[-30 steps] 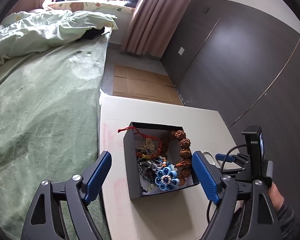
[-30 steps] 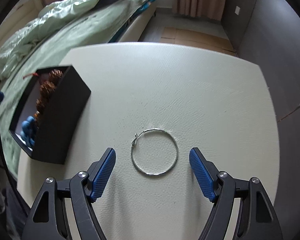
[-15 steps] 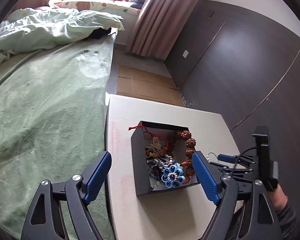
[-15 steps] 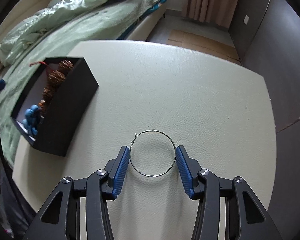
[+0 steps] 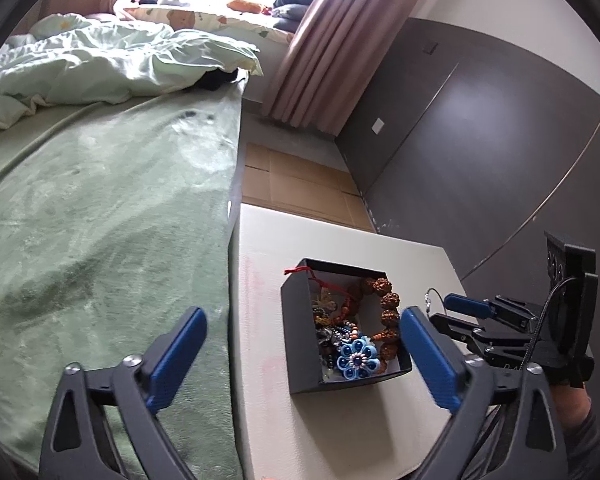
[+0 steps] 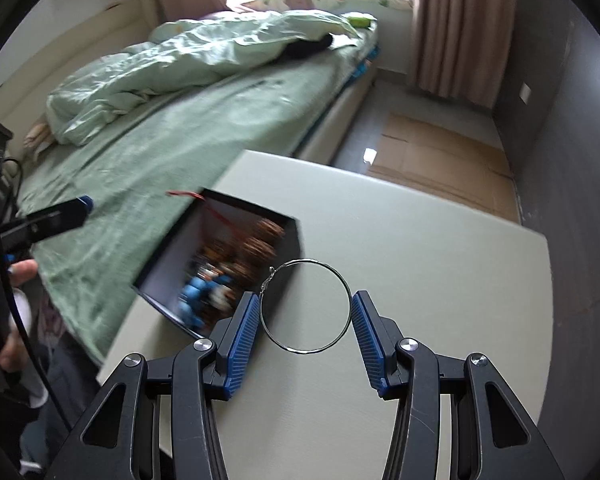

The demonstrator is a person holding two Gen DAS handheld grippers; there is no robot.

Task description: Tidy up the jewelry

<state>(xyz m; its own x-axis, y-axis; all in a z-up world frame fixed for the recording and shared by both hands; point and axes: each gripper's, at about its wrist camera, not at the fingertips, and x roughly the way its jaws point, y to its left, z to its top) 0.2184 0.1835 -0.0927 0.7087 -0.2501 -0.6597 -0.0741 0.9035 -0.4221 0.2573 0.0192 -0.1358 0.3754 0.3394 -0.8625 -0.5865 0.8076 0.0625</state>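
A black open box [image 5: 296,316] on the pale table [image 5: 340,432] holds several bead bracelets, a red cord and a blue flower piece [image 5: 357,360]. My left gripper [image 5: 300,360] is open and empty, hovering in front of the box. My right gripper [image 6: 305,328] is shut on a thin silver hoop earring [image 6: 342,280] and holds it above the table, just right of the blurred box [image 6: 172,248]. In the left wrist view the right gripper [image 5: 466,307] sits to the right of the box with the hoop's clasp [image 5: 429,300] showing.
A bed with a green blanket [image 5: 100,240] borders the table's left side. Dark wardrobe panels [image 5: 480,140] stand to the right. Cardboard sheets [image 5: 300,184] lie on the floor beyond the table. A hand [image 6: 16,280] holds the left gripper's body.
My right gripper closed on the hoop earring, lifted it off the table and carried it toward the box. My left gripper drew back slightly and stayed open.
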